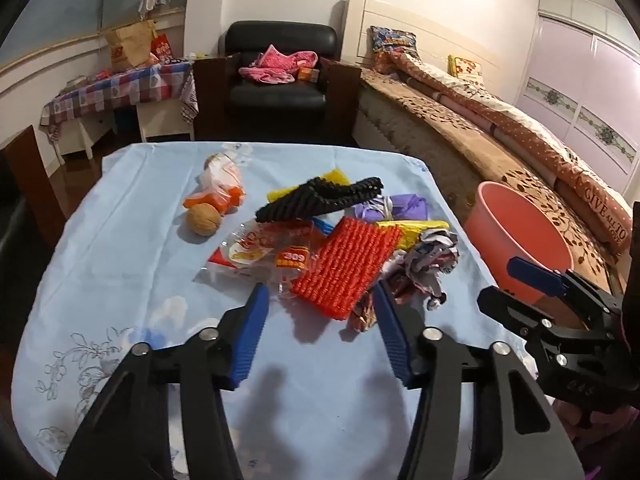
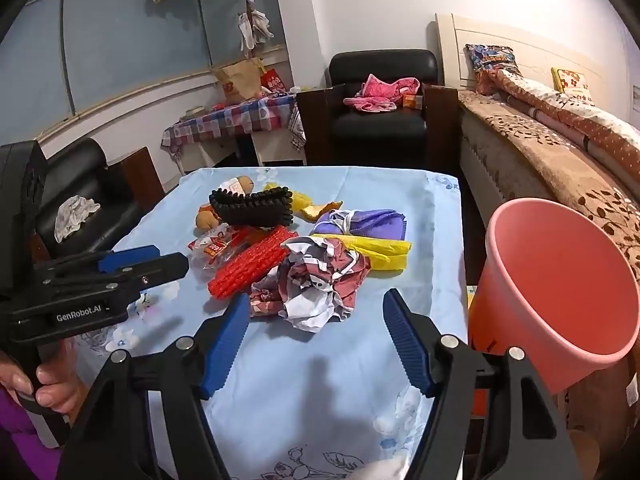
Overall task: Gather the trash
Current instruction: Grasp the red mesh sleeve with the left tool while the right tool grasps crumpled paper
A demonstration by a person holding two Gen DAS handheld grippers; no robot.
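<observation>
— Blue floral tablecloth [image 1: 120, 240]; both tools hover at its near edge?
— Yes. Left gripper [image 1: 320, 300] and right gripper [image 2: 314, 312] gape wide, holding nothing. Past them lies the trash pile [image 1: 340, 240]; the pink bucket [image 2: 560, 280] stands beside the cloth's right edge.

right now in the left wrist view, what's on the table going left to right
walnut → clear snack wrapper → red foam net → crumpled paper → pink bucket, just off the table's right edge

Mixed trash pile [image 2: 304, 256] mid-table, empty pink bin [image 2: 560, 292] beside, tilted
</observation>
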